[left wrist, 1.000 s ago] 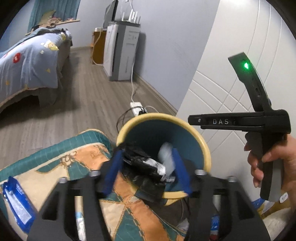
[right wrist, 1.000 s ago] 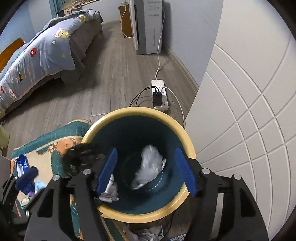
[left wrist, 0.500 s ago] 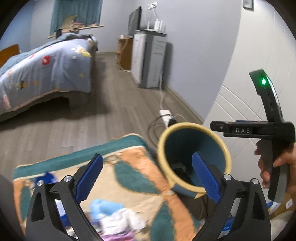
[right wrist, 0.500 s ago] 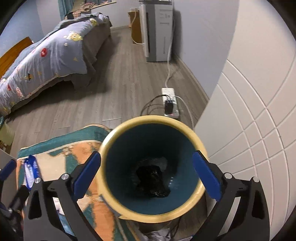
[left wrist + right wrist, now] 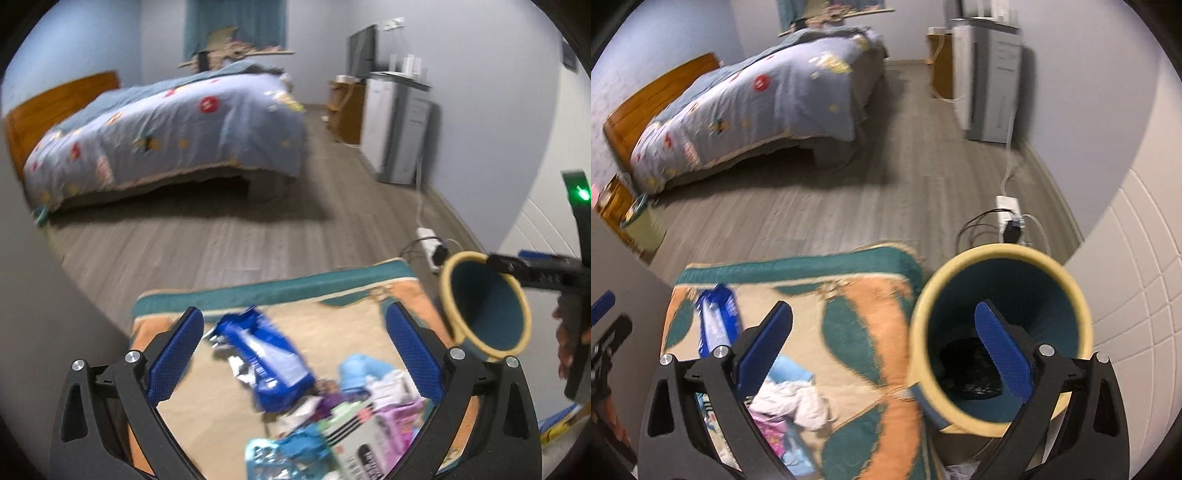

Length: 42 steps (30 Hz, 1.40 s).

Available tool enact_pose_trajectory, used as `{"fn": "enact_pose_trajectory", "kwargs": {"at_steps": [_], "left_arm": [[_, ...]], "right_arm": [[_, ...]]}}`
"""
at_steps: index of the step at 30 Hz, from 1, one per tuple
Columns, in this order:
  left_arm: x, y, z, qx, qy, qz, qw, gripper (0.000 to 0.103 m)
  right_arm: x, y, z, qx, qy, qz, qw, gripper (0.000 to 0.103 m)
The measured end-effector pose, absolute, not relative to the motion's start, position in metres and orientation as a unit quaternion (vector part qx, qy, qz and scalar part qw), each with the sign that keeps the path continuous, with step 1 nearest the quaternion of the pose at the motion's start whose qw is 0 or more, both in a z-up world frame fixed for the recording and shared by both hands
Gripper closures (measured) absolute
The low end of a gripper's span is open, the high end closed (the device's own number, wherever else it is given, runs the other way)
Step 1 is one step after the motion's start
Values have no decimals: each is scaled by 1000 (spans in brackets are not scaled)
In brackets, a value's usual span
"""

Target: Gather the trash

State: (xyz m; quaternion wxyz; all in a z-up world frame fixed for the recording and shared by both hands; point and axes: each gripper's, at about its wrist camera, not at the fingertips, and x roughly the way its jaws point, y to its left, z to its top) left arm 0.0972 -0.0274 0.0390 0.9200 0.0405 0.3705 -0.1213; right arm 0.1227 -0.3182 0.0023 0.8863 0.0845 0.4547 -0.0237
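Observation:
My left gripper is open and empty above a patterned rug. Beneath it lies a blue wrapper and a blurred heap of mixed packets. The yellow-rimmed teal bin stands to its right. My right gripper is open too, with nothing in it, straddling the rug's edge and the bin's rim. A black bag lies at the bottom of the bin. A white crumpled tissue and the blue wrapper lie on the rug.
A bed with a blue quilt fills the far left. A power strip with cables lies on the wood floor just behind the bin. A grey cabinet stands by the far wall, and white panelled doors stand right of the bin.
Both grippers opened wide and swung left, away from the bin and toward the litter on the rug. The black bag that the left gripper held now lies inside the bin.

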Motion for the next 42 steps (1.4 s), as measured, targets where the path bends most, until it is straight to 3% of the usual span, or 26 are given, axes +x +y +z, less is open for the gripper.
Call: {"fn": "enact_pose_trajectory", "kwargs": {"at_steps": [9,16,27,32,34,42], "left_arm": [[99,25,20,14,387,-76,919,5],[94,37,10,9,404,-78,911,5],[90,44,0,24,420,-79,904,5],[96,47,-7,17,430,-78,899,5],[99,47,-10,14,435,-78,897,5],[116,31,-35,30,459,-72,885,5]], "right_arm": [[113,-253,-28,62,498,9,865,6],[84,-219,-56,95,535,7,840,6],[58,-176,-97,59,574,8,817,8],[58,-177,-103,80,592,27,802,76],[59,-178,-97,78,588,30,805,91],[82,-193,-53,70,537,56,838,96]]}}
